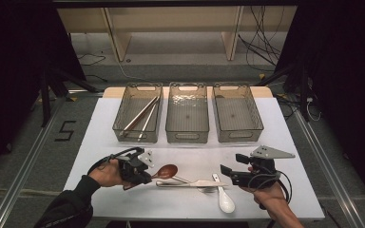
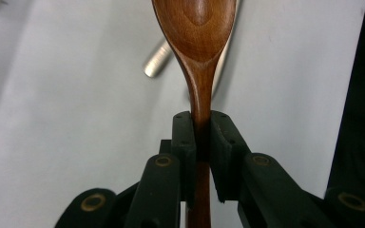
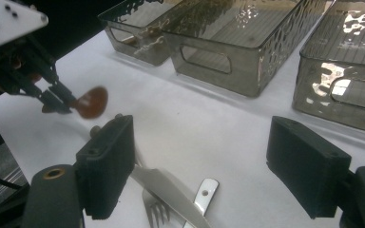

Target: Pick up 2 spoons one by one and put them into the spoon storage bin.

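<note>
Pick step: wooden spoon (image 2: 196, 42) is clamped by its handle in the left tool (image 2: 202, 137), low over the surface (image 1: 100, 123) front. Right tool (image 3: 204, 161) is held open, empty, above the fork (image 3: 158, 210). Next, judged: spoon lifted, carried to 1 of 3 bins (image 1: 187, 136).

Warm reddish-brown wooden spoon (image 2: 197, 42) shows a darker grain oval in its bowl, and the matte black left tool (image 2: 200, 137) carries brass-coloured rivets. The plain white tabletop (image 1: 123, 190) lies beneath a glossy white ceramic soup spoon (image 1: 224, 197) and a silvery steel fork (image 3: 159, 211). Three smoky grey translucent plastic baskets (image 1: 187, 114) show perforated walls; the right tool (image 3: 209, 166) is black too, topped by a pale grey plate.
</note>
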{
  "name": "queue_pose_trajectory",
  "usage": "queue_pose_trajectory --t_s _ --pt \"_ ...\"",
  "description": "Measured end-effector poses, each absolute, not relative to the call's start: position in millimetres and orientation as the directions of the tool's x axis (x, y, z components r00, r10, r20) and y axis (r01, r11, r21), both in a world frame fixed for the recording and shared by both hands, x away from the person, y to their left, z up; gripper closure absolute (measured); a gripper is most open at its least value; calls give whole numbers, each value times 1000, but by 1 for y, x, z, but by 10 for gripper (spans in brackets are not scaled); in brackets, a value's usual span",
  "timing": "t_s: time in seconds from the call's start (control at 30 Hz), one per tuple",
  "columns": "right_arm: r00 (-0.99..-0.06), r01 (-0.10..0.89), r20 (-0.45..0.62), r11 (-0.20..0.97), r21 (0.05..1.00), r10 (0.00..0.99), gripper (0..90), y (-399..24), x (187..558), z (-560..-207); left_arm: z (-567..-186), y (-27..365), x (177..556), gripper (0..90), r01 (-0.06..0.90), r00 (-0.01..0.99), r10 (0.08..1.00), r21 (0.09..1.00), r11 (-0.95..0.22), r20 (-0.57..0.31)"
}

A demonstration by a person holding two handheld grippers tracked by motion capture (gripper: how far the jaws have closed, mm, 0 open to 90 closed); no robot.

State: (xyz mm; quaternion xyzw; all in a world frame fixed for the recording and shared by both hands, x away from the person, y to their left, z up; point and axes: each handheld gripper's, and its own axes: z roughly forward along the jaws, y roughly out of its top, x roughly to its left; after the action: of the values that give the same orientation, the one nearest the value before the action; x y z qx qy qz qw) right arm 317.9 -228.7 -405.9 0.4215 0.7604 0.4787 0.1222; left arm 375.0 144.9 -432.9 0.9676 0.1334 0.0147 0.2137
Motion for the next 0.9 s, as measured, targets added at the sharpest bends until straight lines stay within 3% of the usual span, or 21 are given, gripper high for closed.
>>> queue_pose_trajectory --t_s 0.33,0.9 --pt "-613 525 218 186 830 759 255 -229 318 -407 -415 155 388 810 381 896 443 521 -764 -5" --pt "-612 526 218 185 830 760 255 -228 318 -407 -394 162 403 810 465 810 585 649 -602 -37"
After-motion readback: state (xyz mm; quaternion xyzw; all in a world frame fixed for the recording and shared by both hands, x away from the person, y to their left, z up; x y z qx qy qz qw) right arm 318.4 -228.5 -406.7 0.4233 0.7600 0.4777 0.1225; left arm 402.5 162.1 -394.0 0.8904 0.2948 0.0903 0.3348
